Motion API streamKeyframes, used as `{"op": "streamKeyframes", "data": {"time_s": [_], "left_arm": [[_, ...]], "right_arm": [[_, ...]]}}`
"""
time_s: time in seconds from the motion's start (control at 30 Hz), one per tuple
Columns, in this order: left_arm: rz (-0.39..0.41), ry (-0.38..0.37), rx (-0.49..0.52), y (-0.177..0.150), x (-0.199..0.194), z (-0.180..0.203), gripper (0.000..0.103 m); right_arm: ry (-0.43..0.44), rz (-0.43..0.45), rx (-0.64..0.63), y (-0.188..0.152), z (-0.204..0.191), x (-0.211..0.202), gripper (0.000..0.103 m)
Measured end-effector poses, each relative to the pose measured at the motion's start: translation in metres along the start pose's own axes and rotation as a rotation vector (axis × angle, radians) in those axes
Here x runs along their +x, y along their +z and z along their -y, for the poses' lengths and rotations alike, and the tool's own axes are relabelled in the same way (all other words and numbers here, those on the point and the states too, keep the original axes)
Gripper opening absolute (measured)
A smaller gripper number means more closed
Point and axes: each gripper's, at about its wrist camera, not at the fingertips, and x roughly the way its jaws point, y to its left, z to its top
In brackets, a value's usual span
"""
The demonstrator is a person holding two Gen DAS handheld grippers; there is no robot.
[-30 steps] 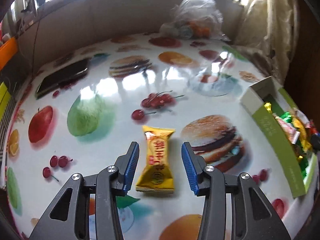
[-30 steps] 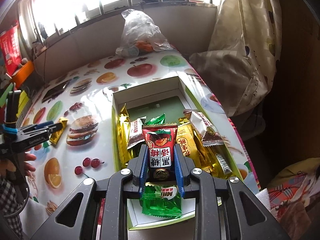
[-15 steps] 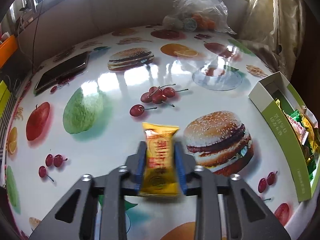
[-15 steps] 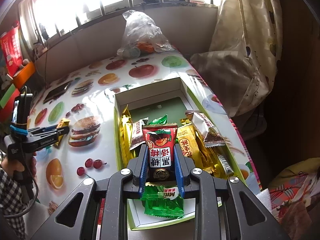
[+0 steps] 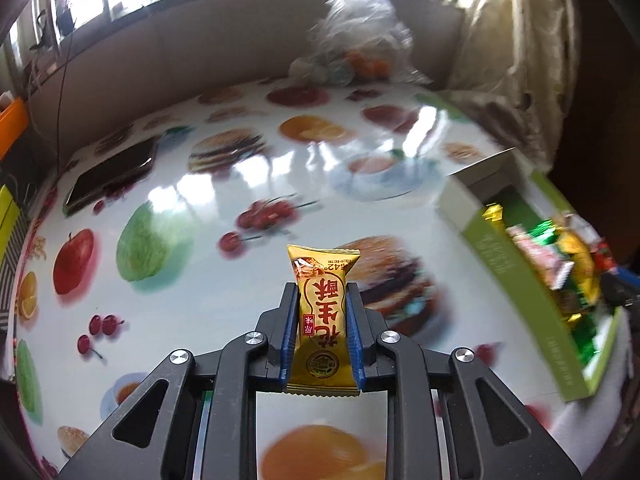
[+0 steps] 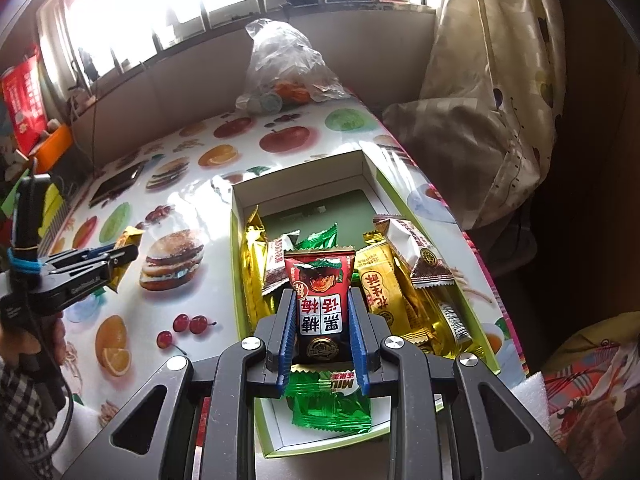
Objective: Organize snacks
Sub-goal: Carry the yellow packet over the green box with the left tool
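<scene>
- Gold foil with red characters marks the yellow snack packet (image 5: 323, 316), which sits clamped between the blue pads of the left claw (image 5: 322, 330) at the lower centre of the left wrist view; the jaws have just been closing and now press on both its long edges.
- That packet stands upright in the grip, its crimped top above the fingertips and its bottom edge clear of the glossy table (image 5: 200, 184) printed with fruit and burgers.
- From the right wrist view the same left claw (image 6: 120, 254) shows at the left edge, held by a hand (image 6: 28, 344) in a checked sleeve, the gold packet (image 6: 126, 242) poking out of its tip above the table.
- The right claw (image 6: 322, 334) at the lower centre of its own view is clamped on a red plum-candy packet (image 6: 320, 304), gripped by its sides.
- This red packet hangs over the green-edged box (image 6: 236, 264), which already holds gold, white-and-brown and green wrapped snacks; a green packet (image 6: 330, 404) lies in the box just under the claw.
- In the left wrist view the box (image 5: 516, 276) lies at the right edge, blurred.
- A dark phone (image 5: 110, 180) lies at the upper left of the table, and a clear plastic bag (image 5: 360, 36) sits at the far end by the wall.
</scene>
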Motion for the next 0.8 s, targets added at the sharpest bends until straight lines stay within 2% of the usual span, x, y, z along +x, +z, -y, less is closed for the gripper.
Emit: {"op": "streamKeyframes", "data": {"time_s": [0.23,0.43,0.8], "left_arm": [[0.051,-0.112,0.051,0.009,-0.028,0.053,0.023],[0.059,-0.190,0.097,0.016,-0.034,0.096,0.023],[0.034,-0.235,0.125,0.020,-0.020,0.135,0.023]], "right_arm": [[0.005,0.010,-0.003,-0.001,-0.002,-0.006,0.023],[-0.002,0.014,0.009,-0.001,0.005,-0.008,0.023],[-0.032,0.011,0.043,-0.002,0.026,-0.004,0.024]]}}
